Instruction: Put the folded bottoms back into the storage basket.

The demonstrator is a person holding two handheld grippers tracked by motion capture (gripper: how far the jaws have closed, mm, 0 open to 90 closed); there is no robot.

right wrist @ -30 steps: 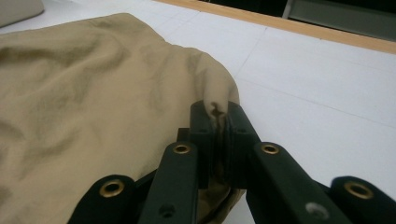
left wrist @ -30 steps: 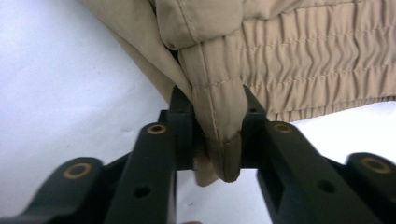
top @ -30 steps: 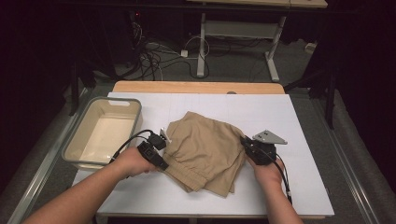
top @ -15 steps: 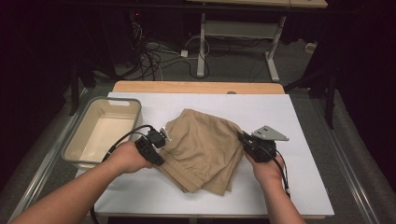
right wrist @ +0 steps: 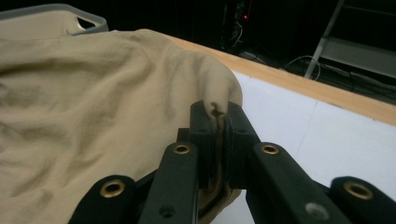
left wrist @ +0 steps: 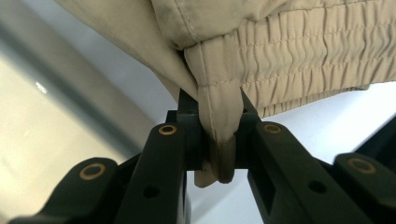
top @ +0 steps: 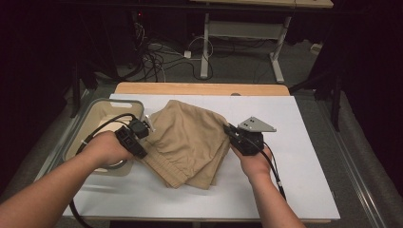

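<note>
A tan garment (top: 190, 142) with a gathered elastic band lies partly folded on the white table top (top: 309, 156), its two upper corners lifted. My left gripper (top: 146, 128) is shut on the garment's left edge. In the left gripper view the jaws (left wrist: 219, 140) pinch a fold of the hem just under the elastic band (left wrist: 299, 60). At the garment's right edge my right gripper (top: 230, 129) is shut as well. The right gripper view has its jaws (right wrist: 218, 119) closed on a bunched corner of the cloth (right wrist: 93, 98).
A beige bin with a grey rim (top: 90, 111) stands at the table's left, partly under my left hand; its rim (right wrist: 70, 11) shows beyond the cloth. A wooden strip (top: 199, 89) runs along the far edge. Cables and desk legs lie on the floor behind.
Both hands have risen and moved away from the person, carrying the garment's edges up with them. The cloth now hangs higher between the two grippers.
</note>
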